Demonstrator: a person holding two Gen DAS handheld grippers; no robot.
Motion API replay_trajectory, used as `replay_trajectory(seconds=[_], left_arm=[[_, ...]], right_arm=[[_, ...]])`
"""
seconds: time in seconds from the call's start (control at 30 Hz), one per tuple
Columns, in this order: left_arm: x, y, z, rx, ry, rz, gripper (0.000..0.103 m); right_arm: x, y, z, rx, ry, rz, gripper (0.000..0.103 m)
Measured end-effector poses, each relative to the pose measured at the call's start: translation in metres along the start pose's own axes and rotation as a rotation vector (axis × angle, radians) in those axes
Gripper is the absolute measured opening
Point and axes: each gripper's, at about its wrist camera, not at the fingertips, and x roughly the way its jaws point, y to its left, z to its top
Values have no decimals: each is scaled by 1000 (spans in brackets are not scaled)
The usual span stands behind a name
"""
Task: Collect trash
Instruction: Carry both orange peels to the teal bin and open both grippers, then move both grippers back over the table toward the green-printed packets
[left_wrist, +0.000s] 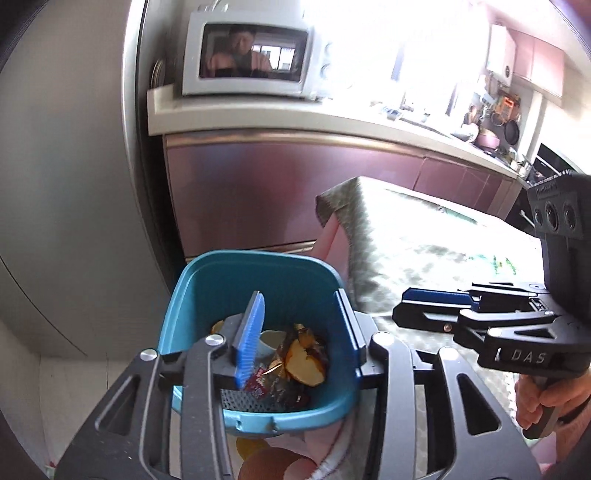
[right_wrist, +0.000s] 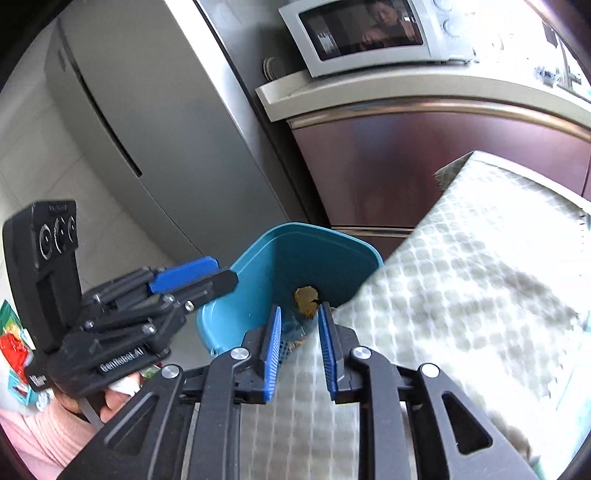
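Observation:
A teal trash bin (left_wrist: 207, 291) stands on the floor beside the table; it also shows in the right wrist view (right_wrist: 295, 258). It holds fruit peel (left_wrist: 304, 358), a dark wrapper (left_wrist: 258, 384) and other scraps. My left gripper (left_wrist: 299, 332) is open above the bin's mouth, its fingers spread over the trash, empty. My right gripper (right_wrist: 300, 328) is open and empty at the table's edge, next to the bin rim; it appears at the right of the left wrist view (left_wrist: 436, 302).
A table with a green-checked cloth (right_wrist: 461, 277) sits right of the bin. A grey fridge (right_wrist: 129, 129) stands at left. Maroon cabinets (left_wrist: 258, 192) carry a microwave (left_wrist: 251, 55). Packages lie on the floor (right_wrist: 14, 350).

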Motion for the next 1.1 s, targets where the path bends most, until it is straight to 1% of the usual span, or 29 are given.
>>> replay_trajectory(seconds=[0.07, 0.13, 0.2, 0.3, 0.4, 0.53, 0.7, 0.87, 0.97, 1.1], left_arm=[[-10, -10, 0, 11, -21, -7, 46], [-19, -19, 1, 31, -36, -16, 49], [-25, -31, 1, 49, -46, -35, 52], [-35, -43, 0, 68, -52, -71, 53], [-37, -63, -2, 100, -47, -119, 54], [-31, -97, -6, 152, -21, -173, 54], [-16, -143, -11, 214, 15, -247, 54], [3, -182, -10, 242, 50, -315, 54], [14, -199, -7, 249, 68, -343, 53], [28, -220, 1, 268, 85, -354, 53]], right_arm=[[-12, 0, -6, -7, -17, -12, 23], [-25, -1, -12, -11, -37, -20, 28], [-38, -3, -17, -12, -55, -27, 29], [-60, -11, -27, 16, -81, -30, 33], [-84, -24, -42, 51, -109, -41, 34], [-114, -48, -64, 109, -140, -96, 34], [-161, -82, -95, 211, -187, -195, 34], [-204, -112, -124, 298, -226, -285, 34], [-222, -127, -137, 333, -246, -324, 34], [-237, -142, -151, 373, -265, -370, 34]])
